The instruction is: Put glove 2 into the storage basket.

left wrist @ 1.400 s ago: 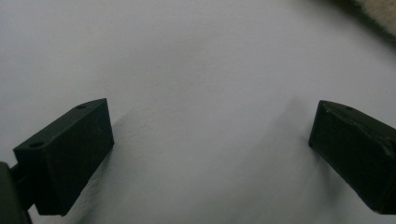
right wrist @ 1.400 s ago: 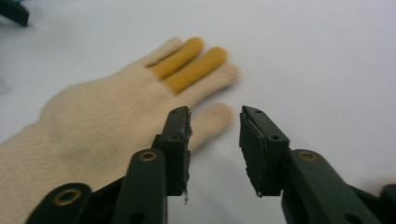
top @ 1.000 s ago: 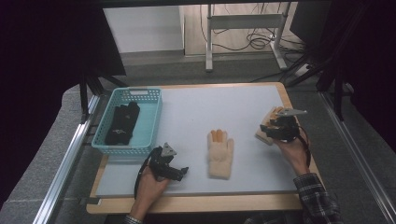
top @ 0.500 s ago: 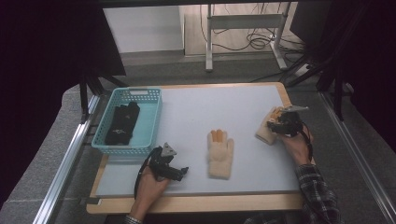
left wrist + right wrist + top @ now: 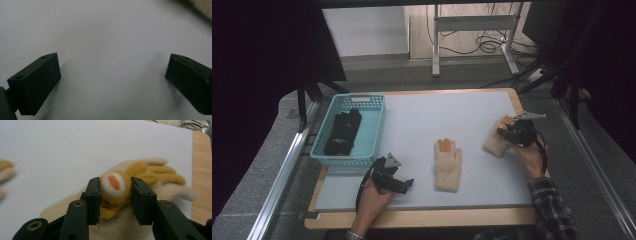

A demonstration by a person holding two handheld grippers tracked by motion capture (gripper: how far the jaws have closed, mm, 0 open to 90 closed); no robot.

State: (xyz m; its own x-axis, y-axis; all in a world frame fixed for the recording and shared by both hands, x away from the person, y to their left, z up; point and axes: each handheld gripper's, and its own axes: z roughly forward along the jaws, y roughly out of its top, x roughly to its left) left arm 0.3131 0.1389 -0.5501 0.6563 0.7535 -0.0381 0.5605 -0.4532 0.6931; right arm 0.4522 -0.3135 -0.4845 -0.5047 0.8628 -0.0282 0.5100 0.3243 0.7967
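pale grey matting covered the table [image 5: 422, 120] in front of you. your right gripper [image 5: 115, 199] had just been closing, its jaws pinched on the orange patch of the cream glove [image 5: 147, 173] lying near the table's right edge. your left gripper [image 5: 112, 82] rested near the front edge, jaws wide apart over bare mat.
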